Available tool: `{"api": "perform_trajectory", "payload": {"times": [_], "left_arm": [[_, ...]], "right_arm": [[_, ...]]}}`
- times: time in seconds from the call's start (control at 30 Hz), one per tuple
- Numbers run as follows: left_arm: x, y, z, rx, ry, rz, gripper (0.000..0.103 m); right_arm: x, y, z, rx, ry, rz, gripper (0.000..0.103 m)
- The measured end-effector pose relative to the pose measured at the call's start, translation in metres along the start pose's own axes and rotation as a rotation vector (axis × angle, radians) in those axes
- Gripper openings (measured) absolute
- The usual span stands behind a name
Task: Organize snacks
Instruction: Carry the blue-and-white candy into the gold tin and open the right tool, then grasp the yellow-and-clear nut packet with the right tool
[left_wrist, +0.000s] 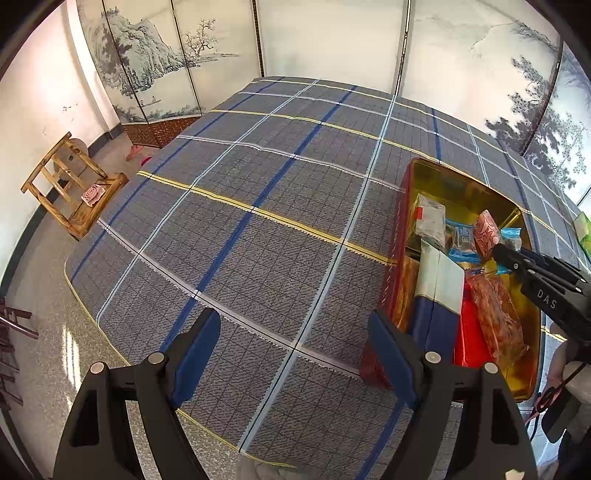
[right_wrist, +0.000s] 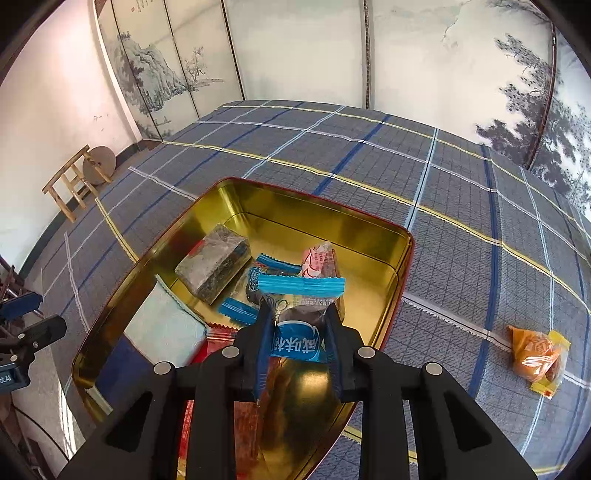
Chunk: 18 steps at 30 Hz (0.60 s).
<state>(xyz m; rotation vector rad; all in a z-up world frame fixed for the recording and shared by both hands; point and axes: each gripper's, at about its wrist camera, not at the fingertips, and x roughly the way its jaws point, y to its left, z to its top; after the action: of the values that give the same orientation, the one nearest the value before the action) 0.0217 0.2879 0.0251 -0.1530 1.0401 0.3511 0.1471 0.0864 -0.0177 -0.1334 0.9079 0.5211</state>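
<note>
- We hold the right gripper (right_wrist: 297, 317) over the open gold-lined tin (right_wrist: 317, 218); its fingers (right_wrist: 264, 332) are clenched on a blue-and-clear snack packet (right_wrist: 297, 338) with a dark snack inside, the crimped blue end sticking out past the tips toward 12 o'clock.
- The tin sits on the plaid-covered bench (right_wrist: 443, 236), red outside, rim bare at its far wall.
- Inside the tin, in the right wrist view: a grey foil-wrapped block (right_wrist: 214, 262) at 10 o'clock from the held packet, a pink-printed wrapper (right_wrist: 319, 260) at 12 o'clock just beyond it, a second blue packet (right_wrist: 240, 310) partly under the block's near edge, a pale blue and navy box (right_wrist: 162, 332) at 9 o'clock, a red wrapper (right_wrist: 214, 341) showing beside the left finger.
- An orange-and-yellow wrapped snack (right_wrist: 539, 356) lies alone on the cloth at 3 o'clock, well apart from the tin.
- Our left gripper (left_wrist: 295, 354) hangs over bare cloth, at 9 o'clock from the tin (left_wrist: 458, 181); its fingers (left_wrist: 195, 347) are spread wide, nothing between them.
- The left wrist view shows the right gripper (left_wrist: 496, 251) reaching into the tin from 3 o'clock.
- A wooden stool (left_wrist: 70, 184) stands on the floor at 10 o'clock, before the painted folding screen (left_wrist: 147, 66).
</note>
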Motion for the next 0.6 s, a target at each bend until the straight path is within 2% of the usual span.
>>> {"api": "perform_trajectory", "payload": {"times": [0.3,0.43,0.6], "left_arm": [[-0.003,-0.005,0.002,0.009,-0.008,-0.002,0.080],[-0.006,-0.008,0.002,0.013,-0.009,-0.009,0.080],[-0.008,-0.011,0.003,0.015,-0.004,-0.025,0.080]], "right_arm": [[-0.003,0.004,0.001,0.003,0.001,0.014,0.029],[-0.009,0.003,0.002,0.009,-0.011,0.025,0.043],[-0.029,-0.004,0.005,0.033,-0.056,0.036,0.044]]}}
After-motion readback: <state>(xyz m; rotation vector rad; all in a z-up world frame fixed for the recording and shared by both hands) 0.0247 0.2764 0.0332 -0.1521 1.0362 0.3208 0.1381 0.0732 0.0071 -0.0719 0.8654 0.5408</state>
